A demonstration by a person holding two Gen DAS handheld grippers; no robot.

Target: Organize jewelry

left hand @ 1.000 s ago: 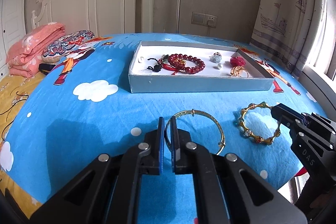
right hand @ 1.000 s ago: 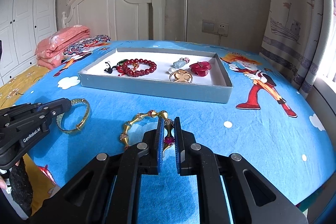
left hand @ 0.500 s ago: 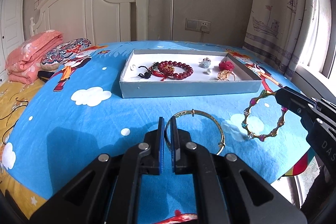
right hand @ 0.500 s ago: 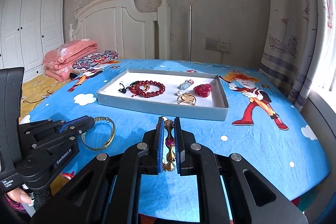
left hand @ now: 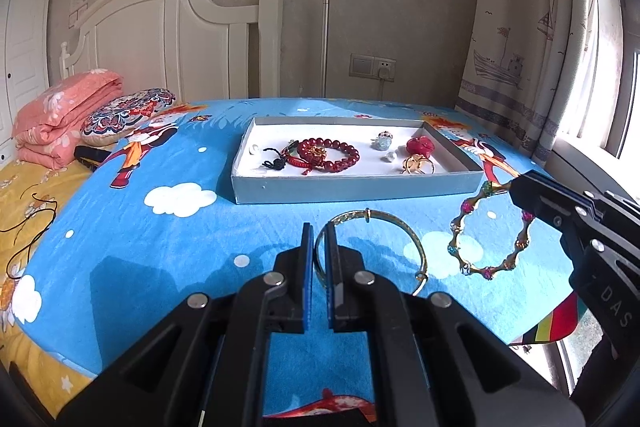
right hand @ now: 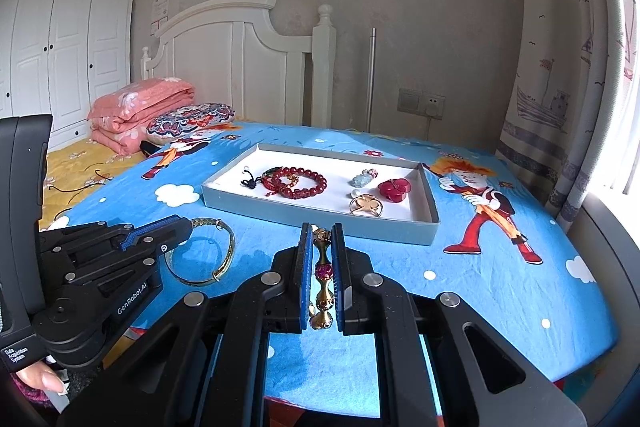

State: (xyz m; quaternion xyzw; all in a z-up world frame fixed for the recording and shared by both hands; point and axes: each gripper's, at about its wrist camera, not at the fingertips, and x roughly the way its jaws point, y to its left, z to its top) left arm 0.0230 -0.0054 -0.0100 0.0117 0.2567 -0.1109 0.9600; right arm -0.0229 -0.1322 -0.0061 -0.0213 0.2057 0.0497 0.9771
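Note:
My left gripper (left hand: 318, 227) is shut on the rim of a plain gold bangle (left hand: 400, 233), held just above the blue bedspread. In the right wrist view the same left gripper (right hand: 184, 229) and gold bangle (right hand: 226, 253) show at the left. My right gripper (right hand: 322, 239) is shut on a gold bracelet with coloured stones (right hand: 323, 269), seen edge-on between the pads. From the left wrist view that jewelled bracelet (left hand: 464, 251) hangs from the right gripper (left hand: 516, 187). Beyond both lies a grey tray (left hand: 360, 189) holding a red bead bracelet (left hand: 336, 155), a red flower (left hand: 420, 145) and a gold clover ring (left hand: 416, 165).
A folded pink quilt (left hand: 60, 115) and a patterned pillow (left hand: 128, 109) lie at the far left by the white headboard (left hand: 168, 39). A curtain (left hand: 520, 27) and window sill bound the right side. The bed edge runs close below the grippers. A person's fingertip (right hand: 40, 379) shows low left.
Both grippers have risen and come nearer the tray. The jewelled bracelet left the bedspread and now hangs upright from the right gripper. The gold bangle has come up with the left gripper.

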